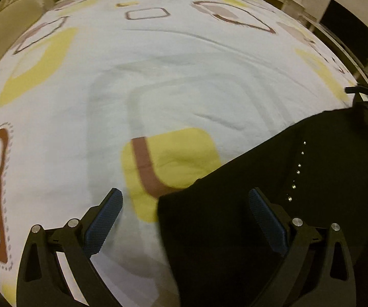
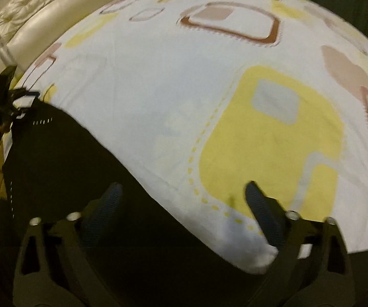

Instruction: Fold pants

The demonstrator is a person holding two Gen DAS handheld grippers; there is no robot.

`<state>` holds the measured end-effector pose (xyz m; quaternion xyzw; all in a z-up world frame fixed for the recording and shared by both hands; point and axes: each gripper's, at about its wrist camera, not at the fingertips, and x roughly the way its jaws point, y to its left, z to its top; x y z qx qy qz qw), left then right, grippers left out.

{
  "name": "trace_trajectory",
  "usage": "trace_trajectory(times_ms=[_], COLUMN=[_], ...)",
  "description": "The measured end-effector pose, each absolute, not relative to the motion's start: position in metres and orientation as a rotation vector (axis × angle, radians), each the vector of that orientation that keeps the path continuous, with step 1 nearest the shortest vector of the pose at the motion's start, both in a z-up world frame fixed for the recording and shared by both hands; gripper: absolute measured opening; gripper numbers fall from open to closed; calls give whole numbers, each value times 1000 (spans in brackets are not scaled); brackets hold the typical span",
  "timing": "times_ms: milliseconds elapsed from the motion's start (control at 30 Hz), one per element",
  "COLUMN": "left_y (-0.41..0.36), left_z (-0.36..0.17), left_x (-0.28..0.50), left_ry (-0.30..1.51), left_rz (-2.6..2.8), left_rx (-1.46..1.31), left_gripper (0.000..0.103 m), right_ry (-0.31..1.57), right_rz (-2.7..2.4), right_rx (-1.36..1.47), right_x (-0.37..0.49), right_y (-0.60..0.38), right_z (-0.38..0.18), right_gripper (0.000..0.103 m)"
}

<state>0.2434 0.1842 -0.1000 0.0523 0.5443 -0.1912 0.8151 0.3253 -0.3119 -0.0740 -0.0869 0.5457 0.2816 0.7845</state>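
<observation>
**Both grippers poised over the pants' edges**

The left gripper [image 1: 185, 204] tilts steeply down with jaws spread, one finger over the black pants [image 1: 273, 179], the other over the patterned bed sheet [image 1: 158, 64]. The right gripper [image 2: 182, 197] angles down likewise, gaping, straddling the pants' opposite edge, clamping nothing
</observation>
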Motion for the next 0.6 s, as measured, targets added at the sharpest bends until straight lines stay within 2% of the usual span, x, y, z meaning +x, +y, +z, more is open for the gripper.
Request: trace_trajectory(times_ms=[33, 100, 167, 233, 267, 300, 333, 600], left_y=[181, 176, 175, 177, 176, 175, 174, 178], left_z=[-103, -104, -101, -99, -98, -97, -96, -37], left_x=[244, 245, 246, 249, 249, 250, 252, 250], left_ry=[1175, 1170, 1176, 1196, 1200, 1198, 1189, 1056], left_rz=[-429, -434, -453, -475, -478, -466, -444, -398], left_rx=[117, 147, 141, 118, 117, 130, 153, 58], left_gripper=[60, 57, 47, 30, 26, 19, 9, 8], right_ry=[1204, 1250, 1270, 1277, 1288, 1316, 1329, 1104], right_rz=[621, 661, 680, 697, 715, 762, 760, 625], right_rx=[-214, -258, -315, -352, -337, -267, -234, -386], right_x=[326, 323, 316, 311, 310, 310, 311, 278], right_y=[-310, -307, -302, -299, -299, -302, -305, -314], right_z=[-80, -90, -95, -96, -95, -93, -90, -29], right_gripper=[75, 72, 72, 61, 38, 7, 7, 6])
